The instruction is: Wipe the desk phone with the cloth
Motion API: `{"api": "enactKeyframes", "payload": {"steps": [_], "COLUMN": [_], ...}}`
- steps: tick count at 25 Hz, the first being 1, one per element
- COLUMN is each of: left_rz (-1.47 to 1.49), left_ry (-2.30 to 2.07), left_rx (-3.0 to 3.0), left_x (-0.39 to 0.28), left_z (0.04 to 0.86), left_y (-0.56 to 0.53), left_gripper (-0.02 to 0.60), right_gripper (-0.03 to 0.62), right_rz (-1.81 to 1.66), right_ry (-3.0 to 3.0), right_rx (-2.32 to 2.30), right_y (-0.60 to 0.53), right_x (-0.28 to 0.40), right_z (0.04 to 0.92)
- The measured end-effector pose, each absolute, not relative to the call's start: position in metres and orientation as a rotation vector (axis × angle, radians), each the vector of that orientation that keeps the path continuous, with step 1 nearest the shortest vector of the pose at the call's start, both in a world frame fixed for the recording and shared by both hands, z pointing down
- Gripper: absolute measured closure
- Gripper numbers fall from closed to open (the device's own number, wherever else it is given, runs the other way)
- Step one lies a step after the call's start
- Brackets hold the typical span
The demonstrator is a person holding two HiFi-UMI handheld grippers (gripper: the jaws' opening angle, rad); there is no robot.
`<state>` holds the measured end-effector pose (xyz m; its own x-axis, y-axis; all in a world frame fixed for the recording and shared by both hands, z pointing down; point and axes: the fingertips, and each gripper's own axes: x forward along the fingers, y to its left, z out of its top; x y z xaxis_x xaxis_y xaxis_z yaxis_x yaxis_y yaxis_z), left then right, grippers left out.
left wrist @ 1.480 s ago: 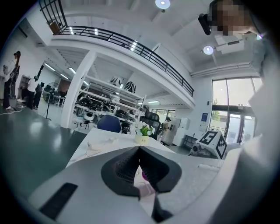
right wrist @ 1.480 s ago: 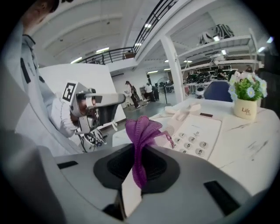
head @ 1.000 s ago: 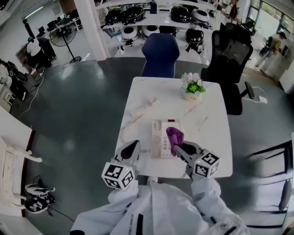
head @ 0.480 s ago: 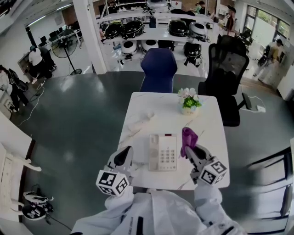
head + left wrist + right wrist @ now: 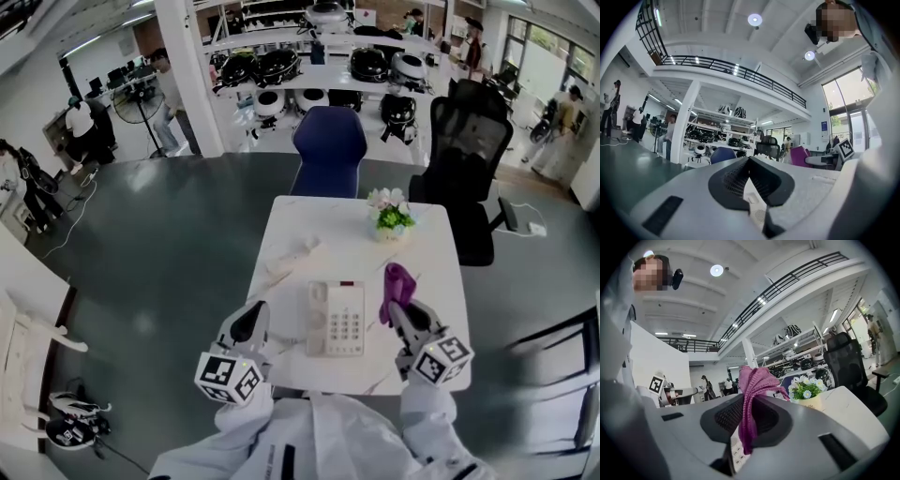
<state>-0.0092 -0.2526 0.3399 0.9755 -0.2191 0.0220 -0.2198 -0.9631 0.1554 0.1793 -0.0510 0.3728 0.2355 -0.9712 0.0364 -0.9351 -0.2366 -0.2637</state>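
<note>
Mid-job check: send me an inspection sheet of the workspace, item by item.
Surface: white marble-pattern table.
Job's things: desk phone lies flat near the front edge; purple cloth is to its right, off the phone.
Clutter: flower pot near the far edge.
Grippers: left gripper shut, nothing in it, left of the phone; right gripper shut on the purple cloth.
Cables: thin cable on the floor at left.
Surroundings: blue chair, black office chair, shelves of appliances, people standing.

Purple knitted cloth (image 5: 397,284), white desk phone (image 5: 336,321), white faintly grey-veined table (image 5: 323,239), navy chair (image 5: 328,150), black chair (image 5: 469,141).
</note>
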Motion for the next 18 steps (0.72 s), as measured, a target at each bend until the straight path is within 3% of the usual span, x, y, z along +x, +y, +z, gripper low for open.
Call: {"api": "enactKeyframes", "payload": {"steps": [18], "left_rz": [0.003], "left_ry": [-0.338], "left_rx": [2.987], "left_x": [-0.0142], "left_z": [0.3337], "left_y": [-0.2462], "left_gripper": [0.583], "right_gripper": [0.557], "right_rz": [-0.238], "right_ry": [1.818], "right_rx": [-2.377], "right_y": [-0.0513], "right_x": [0.1733], "right_z": [0.3683]}}
